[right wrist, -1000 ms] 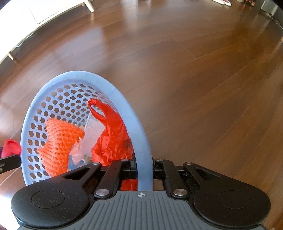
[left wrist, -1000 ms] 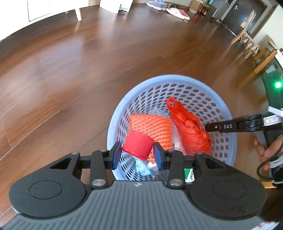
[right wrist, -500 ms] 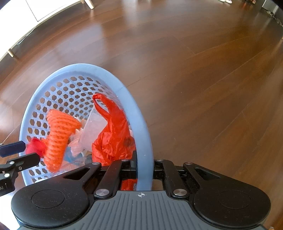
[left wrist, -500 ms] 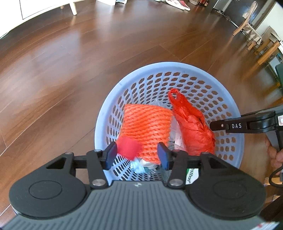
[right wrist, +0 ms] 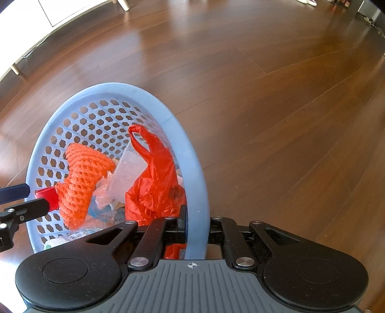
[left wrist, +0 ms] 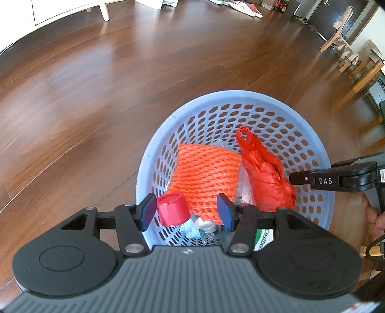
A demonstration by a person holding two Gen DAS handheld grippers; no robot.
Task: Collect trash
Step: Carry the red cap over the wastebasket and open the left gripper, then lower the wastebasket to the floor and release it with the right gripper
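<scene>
A light blue perforated basket (left wrist: 240, 95) stands on the wood floor, holding an orange foam net (left wrist: 207, 173), a red plastic bag (left wrist: 264, 175) and paler scraps underneath. My left gripper (left wrist: 186, 211) hangs open over the basket's near side. A red bottle cap (left wrist: 172, 211) lies loose beside its left finger, over the trash. My right gripper (right wrist: 197, 226) is shut on the basket's rim (right wrist: 192, 168) on the right side. The right wrist view also shows the cap (right wrist: 48, 197), the net (right wrist: 84, 178) and the bag (right wrist: 156, 178).
Dark wood floor (left wrist: 120, 84) surrounds the basket. White furniture legs (left wrist: 104, 12) and shoes (left wrist: 245, 7) are at the far back, wooden chairs (left wrist: 341, 41) at the back right. A person's hand (left wrist: 373, 216) holds the right gripper at the right edge.
My left gripper went from shut on the red cap to wide open. The cap dropped out of the grip and now sits by the left finger inside the basket. The right gripper's hold is unchanged.
</scene>
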